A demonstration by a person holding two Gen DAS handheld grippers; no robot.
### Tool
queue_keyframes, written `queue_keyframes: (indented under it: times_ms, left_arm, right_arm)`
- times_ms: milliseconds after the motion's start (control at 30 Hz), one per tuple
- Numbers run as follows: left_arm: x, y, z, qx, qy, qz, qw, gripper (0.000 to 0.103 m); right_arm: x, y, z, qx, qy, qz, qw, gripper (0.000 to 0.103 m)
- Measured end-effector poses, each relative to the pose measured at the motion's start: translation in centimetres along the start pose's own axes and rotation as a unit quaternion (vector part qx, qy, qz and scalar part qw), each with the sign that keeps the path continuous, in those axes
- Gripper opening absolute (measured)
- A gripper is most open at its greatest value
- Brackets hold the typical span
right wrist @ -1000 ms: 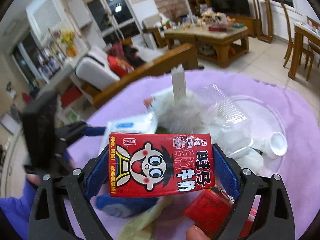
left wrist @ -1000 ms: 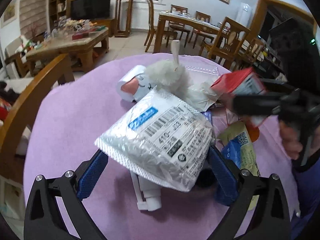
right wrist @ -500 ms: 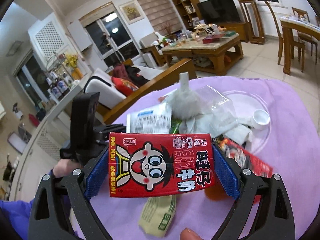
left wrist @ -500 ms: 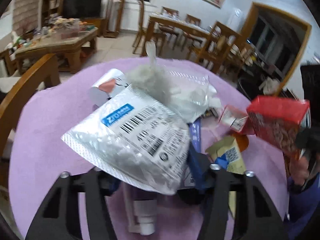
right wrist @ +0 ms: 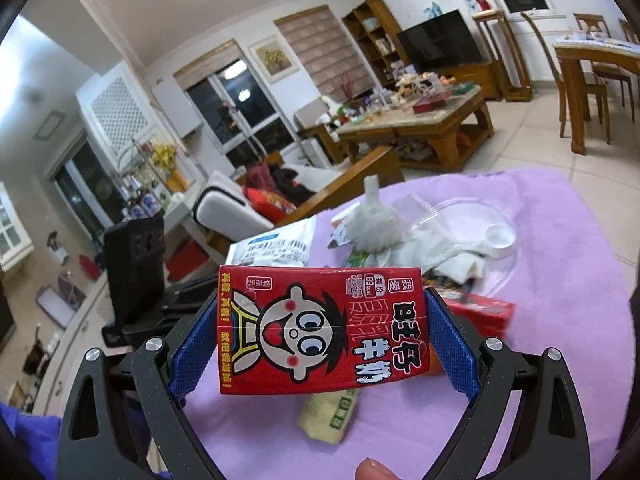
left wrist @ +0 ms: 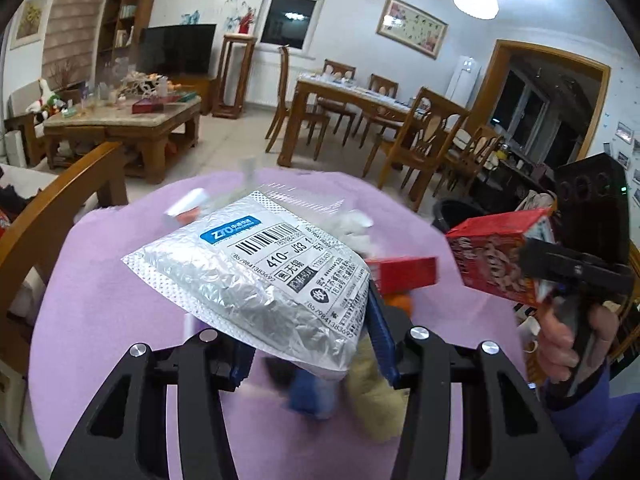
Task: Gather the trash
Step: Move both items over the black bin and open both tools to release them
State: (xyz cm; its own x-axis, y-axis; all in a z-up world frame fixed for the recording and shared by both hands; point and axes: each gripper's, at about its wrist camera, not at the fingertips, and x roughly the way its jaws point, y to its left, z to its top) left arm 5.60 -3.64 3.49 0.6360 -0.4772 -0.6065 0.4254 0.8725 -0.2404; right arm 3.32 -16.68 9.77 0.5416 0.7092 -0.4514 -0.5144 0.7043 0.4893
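A round table in purple cloth [right wrist: 560, 280] bears a clear plastic lid [right wrist: 460, 216] and crumpled wrappers [right wrist: 440, 256].

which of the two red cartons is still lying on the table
The plain red carton on the purple cloth; the cartoon-face milk carton is clamped in the right tool.

On my left cam the silver mailer [left wrist: 256, 280] has a blue ZTO logo, a barcode, big "410- 033", the characters 无锡 and a tracking number starting 7857984138369. On my right cam the red milk carton [right wrist: 320, 328] reads 旺仔牛奶 in big black characters, with a small "89kcal" tag near the top. Other print is too small to read.
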Motion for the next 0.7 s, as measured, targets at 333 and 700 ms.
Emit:
queue_keyframes:
  times_ms: [333, 700]
  left_arm:
    - [4.9, -9.5, 3.5, 0.034, -0.003, -0.066, 0.9972, 0.049]
    - [14.9, -20.5, 4.8, 0.08, 0.04, -0.144, 0.9855, 0.048]
  right_arm:
    - [-10.8, -7.1, -0.6, 0.058, -0.095, -0.047, 0.993, 0.093]
    - [-22.5, -18.9, -3.9, 0.146, -0.174, -0.192, 0.955, 0.093]
